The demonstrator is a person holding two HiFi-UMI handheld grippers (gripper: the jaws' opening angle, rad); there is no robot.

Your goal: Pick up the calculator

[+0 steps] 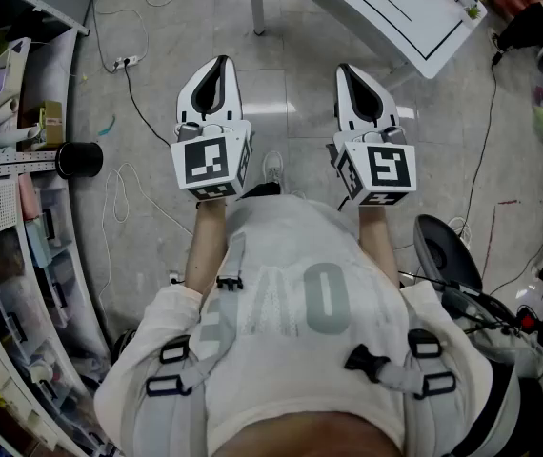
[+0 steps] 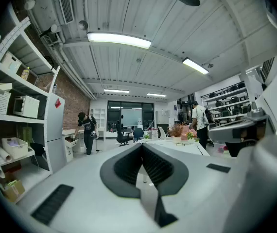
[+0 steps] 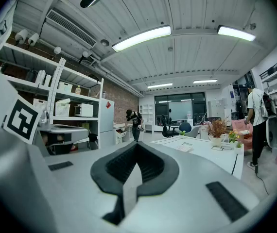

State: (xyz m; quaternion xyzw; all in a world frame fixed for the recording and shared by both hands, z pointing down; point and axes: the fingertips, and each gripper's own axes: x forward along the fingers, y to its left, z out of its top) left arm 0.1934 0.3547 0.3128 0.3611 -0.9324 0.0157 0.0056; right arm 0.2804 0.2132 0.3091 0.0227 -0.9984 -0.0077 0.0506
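In the head view my left gripper (image 1: 217, 62) and right gripper (image 1: 345, 68) are held side by side, level, over the grey floor, short of a white table (image 1: 414, 27). Both sets of jaws meet at their tips with nothing between them, as the left gripper view (image 2: 141, 144) and the right gripper view (image 3: 137, 143) each show. The white table (image 3: 201, 154) stretches ahead of the jaws. A small flat item (image 3: 186, 147) lies on it, too small to identify. No calculator is plainly recognisable in any view.
Storage shelves (image 1: 14, 160) line the left, with a black cylinder (image 1: 81, 158) jutting out. Cables (image 1: 129, 74) trail over the floor. A black chair (image 1: 443, 250) stands at my right. Flowers (image 3: 217, 128) sit on the table. One person (image 2: 86, 130) bends far off; another (image 2: 199, 123) stands at the right.
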